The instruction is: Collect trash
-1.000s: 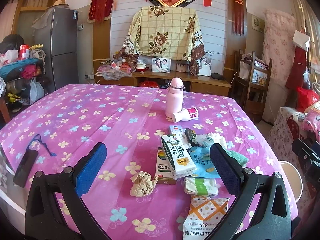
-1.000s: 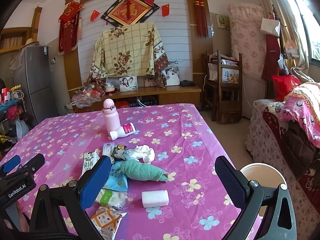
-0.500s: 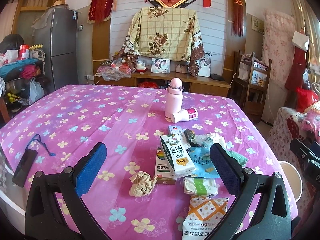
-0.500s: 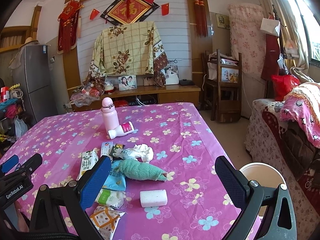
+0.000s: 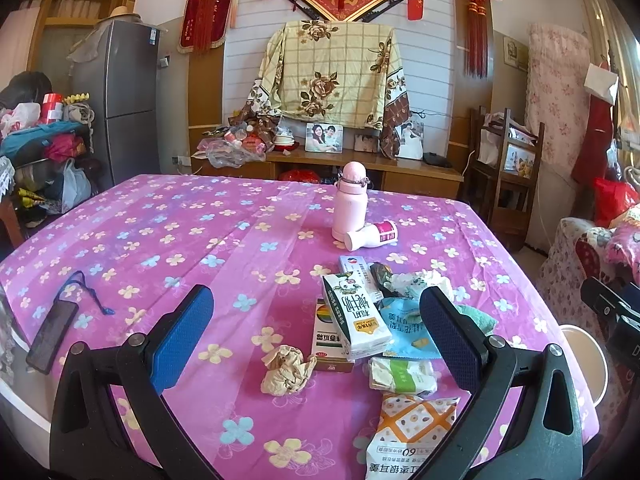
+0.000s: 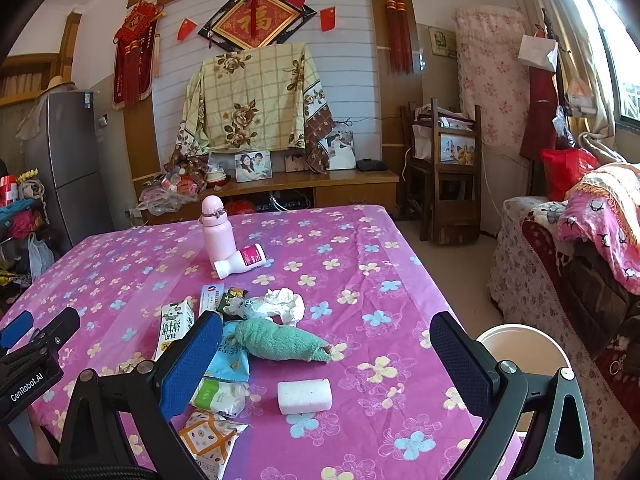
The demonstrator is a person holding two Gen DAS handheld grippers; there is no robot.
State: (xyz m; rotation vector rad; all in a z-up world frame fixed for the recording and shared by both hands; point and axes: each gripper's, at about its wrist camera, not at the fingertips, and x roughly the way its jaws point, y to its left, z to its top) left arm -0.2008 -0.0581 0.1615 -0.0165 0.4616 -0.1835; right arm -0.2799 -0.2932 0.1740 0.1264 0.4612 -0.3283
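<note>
Trash lies in a loose pile on the pink flowered tablecloth [image 5: 160, 240]. In the left wrist view I see a crumpled paper ball [image 5: 287, 369], a milk carton [image 5: 354, 317] lying on a flat box, a blue wrapper [image 5: 404, 328] and an orange snack bag [image 5: 412, 436]. My left gripper [image 5: 316, 330] hovers open above the near edge, empty. In the right wrist view a green cloth [image 6: 280, 344], a white tissue [image 6: 282, 304] and a white block [image 6: 305, 396] lie ahead of my right gripper [image 6: 328, 356], which is open and empty. A white bin [image 6: 520, 354] stands on the floor beside the table.
A pink flask [image 5: 350, 200] stands mid-table with a small white bottle [image 5: 372, 236] lying against it. A dark phone with a blue cord [image 5: 52, 338] lies near the left edge. A sofa [image 6: 580, 248] and wooden chair [image 6: 444, 176] are to the right.
Both views have shifted only slightly; the right gripper has crept a little nearer the pile. Nothing on the table has moved.
</note>
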